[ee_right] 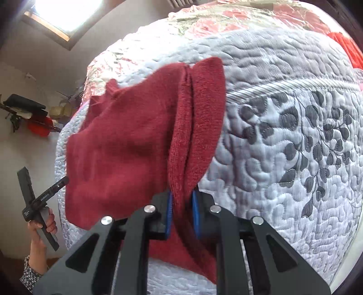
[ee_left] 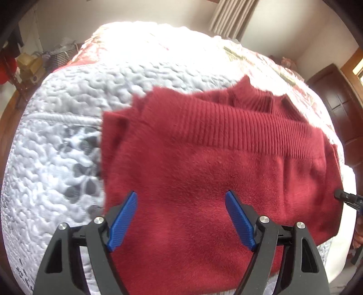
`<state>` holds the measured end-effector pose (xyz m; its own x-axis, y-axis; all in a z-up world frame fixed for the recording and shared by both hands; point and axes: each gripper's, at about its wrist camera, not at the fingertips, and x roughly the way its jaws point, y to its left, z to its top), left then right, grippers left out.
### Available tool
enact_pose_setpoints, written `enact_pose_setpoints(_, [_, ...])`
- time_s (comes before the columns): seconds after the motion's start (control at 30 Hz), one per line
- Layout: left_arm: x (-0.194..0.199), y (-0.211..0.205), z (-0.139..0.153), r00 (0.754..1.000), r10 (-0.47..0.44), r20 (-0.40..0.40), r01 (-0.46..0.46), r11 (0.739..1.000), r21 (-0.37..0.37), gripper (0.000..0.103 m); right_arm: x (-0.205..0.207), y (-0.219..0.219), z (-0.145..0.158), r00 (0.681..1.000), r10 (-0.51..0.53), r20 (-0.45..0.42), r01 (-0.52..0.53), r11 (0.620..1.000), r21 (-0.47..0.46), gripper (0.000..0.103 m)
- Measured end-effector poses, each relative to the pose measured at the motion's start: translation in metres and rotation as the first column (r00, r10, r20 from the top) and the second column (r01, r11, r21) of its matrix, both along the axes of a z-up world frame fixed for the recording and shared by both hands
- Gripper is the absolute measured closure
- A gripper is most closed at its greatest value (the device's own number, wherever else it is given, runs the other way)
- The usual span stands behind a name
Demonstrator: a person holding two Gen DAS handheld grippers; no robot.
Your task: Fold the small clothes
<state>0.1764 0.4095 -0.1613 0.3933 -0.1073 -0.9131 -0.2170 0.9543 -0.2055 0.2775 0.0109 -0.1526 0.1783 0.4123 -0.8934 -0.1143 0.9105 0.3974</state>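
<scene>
Bare quilt (ee_right: 283, 158) lies free right of the sweater (ee_right: 127, 140) — nothing blocks there.

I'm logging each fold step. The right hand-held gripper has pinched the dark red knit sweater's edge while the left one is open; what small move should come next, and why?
Probably close the left hand-held gripper on the dark red knit sweater. Its blue fingers stand wide apart over the fabric, holding nothing, while the right hand-held gripper alone pinches a bunched edge, so the garment hangs unevenly above the grey-white quilted bedspread.

Pale walls, a bright window (ee_right: 61, 13), a dark wooden door (ee_left: 335, 106).
</scene>
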Motion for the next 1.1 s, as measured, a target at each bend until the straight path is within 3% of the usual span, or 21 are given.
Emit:
enact_pose_setpoints(0.2, [-0.011, 0.027, 0.011, 1.0, 0.011, 0.021, -0.011, 1.0, -0.015, 0.024, -0.006, 0.078, 0.037, 0.995, 0.086, 0.048, -0.086, 0.996, 0.012, 0.09])
enact_pose_setpoints(0.43, [-0.023, 0.048, 0.008, 1.0, 0.014, 0.027, -0.013, 0.999, -0.052, 0.024, -0.009, 0.165, 0.039, 0.985, 0.165, 0.052, -0.166, 0.986, 0.017, 0.09])
enact_pose_setpoints(0.67, [-0.031, 0.063, 0.011, 0.999, 0.013, 0.048, -0.01, 0.997, -0.073, 0.024, -0.018, 0.23, 0.023, 0.971, 0.238, 0.031, -0.239, 0.97, 0.041, 0.09])
enact_pose_setpoints(0.87, [-0.032, 0.073, 0.01, 0.998, 0.028, 0.05, -0.023, 0.995, -0.095, 0.024, -0.027, 0.267, -0.013, 0.956, 0.292, -0.014, -0.292, 0.956, -0.036, 0.089])
enact_pose_setpoints(1.03, [-0.029, 0.067, 0.011, 0.998, 0.017, 0.052, -0.012, 0.995, -0.094, 0.024, -0.028, 0.278, -0.035, 0.948, 0.316, -0.037, -0.317, 0.948, -0.022, 0.077])
enact_pose_setpoints(1.1, [-0.027, 0.062, 0.013, 0.999, 0.011, 0.052, -0.006, 0.995, -0.103, 0.024, -0.029, 0.278, -0.033, 0.945, 0.327, -0.035, -0.327, 0.945, 0.003, 0.077])
